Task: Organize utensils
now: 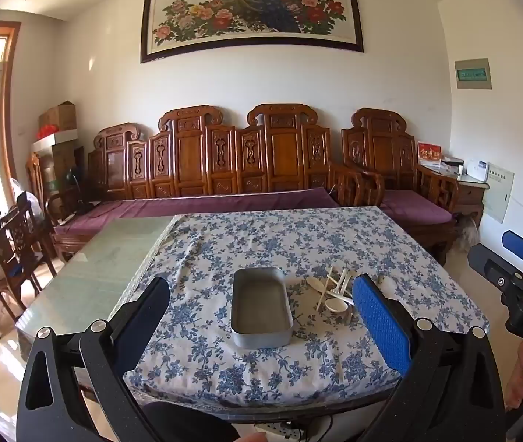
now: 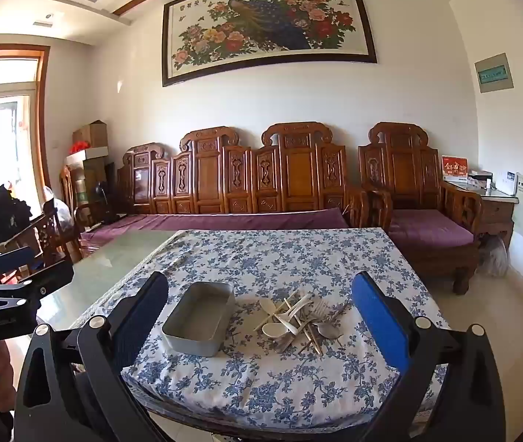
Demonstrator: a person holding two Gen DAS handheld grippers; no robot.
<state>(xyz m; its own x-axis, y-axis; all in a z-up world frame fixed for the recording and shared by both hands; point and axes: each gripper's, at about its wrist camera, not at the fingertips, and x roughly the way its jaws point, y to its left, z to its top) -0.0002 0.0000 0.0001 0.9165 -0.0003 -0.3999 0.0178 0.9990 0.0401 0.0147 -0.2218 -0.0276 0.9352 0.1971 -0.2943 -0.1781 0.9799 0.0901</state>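
Left gripper (image 1: 261,316) and right gripper (image 2: 259,316) both spread, holding nothing; lower centre, tin (image 2: 199,318) sits left of utensils (image 2: 300,318) on cloth (image 2: 298,258)

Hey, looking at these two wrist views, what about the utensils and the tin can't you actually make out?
- Utensil pile: the left wrist view has the left claw finger covering its right part.
- Exact utensil count: pieces overlap and are too small in both views.
- Metal tin: its near inner wall is hidden behind its own rim.

table (image 2: 106,276) | floral cloth (image 2: 298,258) | on cloth: metal tin (image 2: 198,318), utensil pile (image 2: 298,318)
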